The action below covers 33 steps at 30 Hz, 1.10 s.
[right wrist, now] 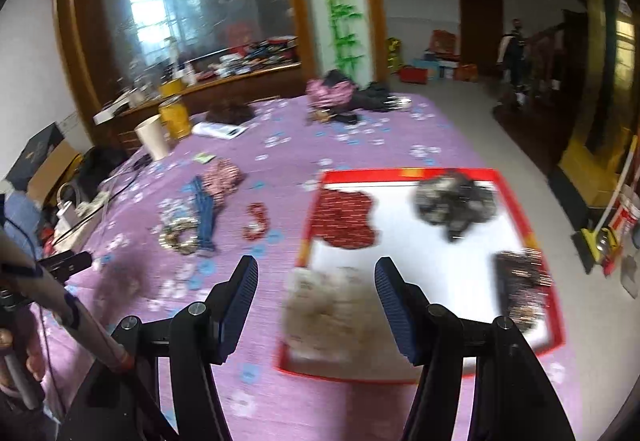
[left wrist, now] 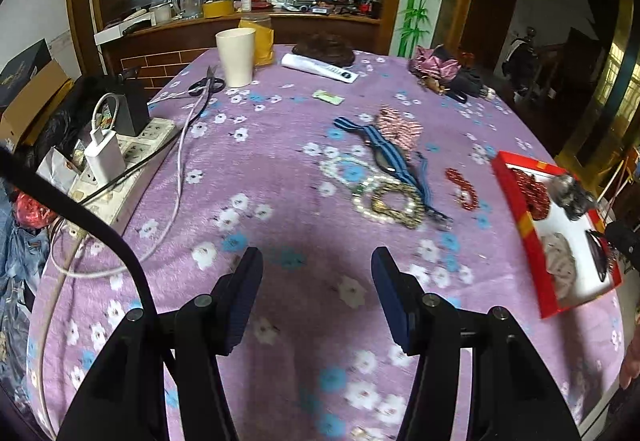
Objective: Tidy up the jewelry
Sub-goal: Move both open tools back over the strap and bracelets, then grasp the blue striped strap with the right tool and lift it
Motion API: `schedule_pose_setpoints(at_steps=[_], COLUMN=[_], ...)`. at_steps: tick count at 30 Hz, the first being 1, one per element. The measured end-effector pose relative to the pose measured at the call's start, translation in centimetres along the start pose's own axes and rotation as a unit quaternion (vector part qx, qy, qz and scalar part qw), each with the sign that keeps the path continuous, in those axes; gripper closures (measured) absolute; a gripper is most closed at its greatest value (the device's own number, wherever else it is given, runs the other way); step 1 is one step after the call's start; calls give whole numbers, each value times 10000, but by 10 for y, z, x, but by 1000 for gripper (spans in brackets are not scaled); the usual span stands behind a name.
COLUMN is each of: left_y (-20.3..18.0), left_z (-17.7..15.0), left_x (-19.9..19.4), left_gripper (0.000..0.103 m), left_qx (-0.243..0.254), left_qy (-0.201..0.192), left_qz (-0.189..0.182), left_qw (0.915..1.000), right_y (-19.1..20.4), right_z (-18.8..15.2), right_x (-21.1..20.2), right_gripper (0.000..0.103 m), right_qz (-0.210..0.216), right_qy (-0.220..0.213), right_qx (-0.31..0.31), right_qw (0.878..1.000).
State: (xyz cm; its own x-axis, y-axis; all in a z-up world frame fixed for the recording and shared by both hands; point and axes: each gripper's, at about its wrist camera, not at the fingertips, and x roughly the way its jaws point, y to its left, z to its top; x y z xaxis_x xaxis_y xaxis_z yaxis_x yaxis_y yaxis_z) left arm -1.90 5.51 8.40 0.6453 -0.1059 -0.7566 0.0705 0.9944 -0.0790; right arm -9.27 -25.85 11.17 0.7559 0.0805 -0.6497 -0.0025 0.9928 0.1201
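Purple cloth [left wrist: 280,177] with small white and blue flowers covers the table, and the jewelry lies on it in two places.

The left gripper [left wrist: 316,293] hangs over bare cloth with its jaws spread and nothing between them. Ahead of it and a little to the right lies the loose pile [left wrist: 384,177]: a blue striped band [left wrist: 380,149], a pink beaded piece [left wrist: 398,127] behind it, a pearl string [left wrist: 344,169] and a gold bracelet [left wrist: 396,203] at the near side. They overlap each other. A red bead string [left wrist: 464,187] lies alone, between the pile and the tray [left wrist: 516,201]. All of these are well ahead of the left fingertips, none is touched.

The right gripper [right wrist: 316,299] is over the near edge of the tray [right wrist: 404,174], which has a red rim and a white floor. Its jaws are also spread and hold nothing. Between the fingers, lower down in the tray, a pale beige piece [right wrist: 332,311] is seen, blurred. In the tray there are also a dark red beaded item [right wrist: 346,219] at the far left, a dark grey bundle [right wrist: 454,203] at the far right, and a dark sparkling item [right wrist: 520,289] just beside the right finger. The red bead string [right wrist: 256,221] and the pile [right wrist: 192,225] lie on the cloth to the left of the tray.
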Motion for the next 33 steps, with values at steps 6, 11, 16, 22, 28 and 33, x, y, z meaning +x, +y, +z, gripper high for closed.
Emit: schedule_pose_setpoints(at_steps=[6, 11, 16, 22, 28, 33], left_y=[2, -7, -11, -7, -4, -2], left_z=[21, 37, 50, 53, 53, 52], left_x=[41, 74, 105, 133, 139, 140], left_gripper=[48, 53, 58, 75, 76, 76], left_qx=[115, 141, 76, -9, -5, -77], left_qy=[226, 399, 554, 779, 730, 699], left_qz=[-233, -472, -583, -761, -951, -1223], left_qw=[9994, 9980, 9967, 9941, 9928, 9900], right_y=[44, 61, 75, 91, 101, 105], right_z=[9, 18, 31, 42, 45, 43], right_x=[46, 84, 117, 154, 184, 202], right_gripper=[38, 41, 43, 43, 47, 55], right_qz=[442, 838, 1066, 1247, 1301, 1236], right_qy=[332, 595, 757, 977, 1172, 1320], right_qx=[-61, 255, 456, 525, 511, 485], right_qw=[9984, 9944, 9904, 9860, 9832, 9823])
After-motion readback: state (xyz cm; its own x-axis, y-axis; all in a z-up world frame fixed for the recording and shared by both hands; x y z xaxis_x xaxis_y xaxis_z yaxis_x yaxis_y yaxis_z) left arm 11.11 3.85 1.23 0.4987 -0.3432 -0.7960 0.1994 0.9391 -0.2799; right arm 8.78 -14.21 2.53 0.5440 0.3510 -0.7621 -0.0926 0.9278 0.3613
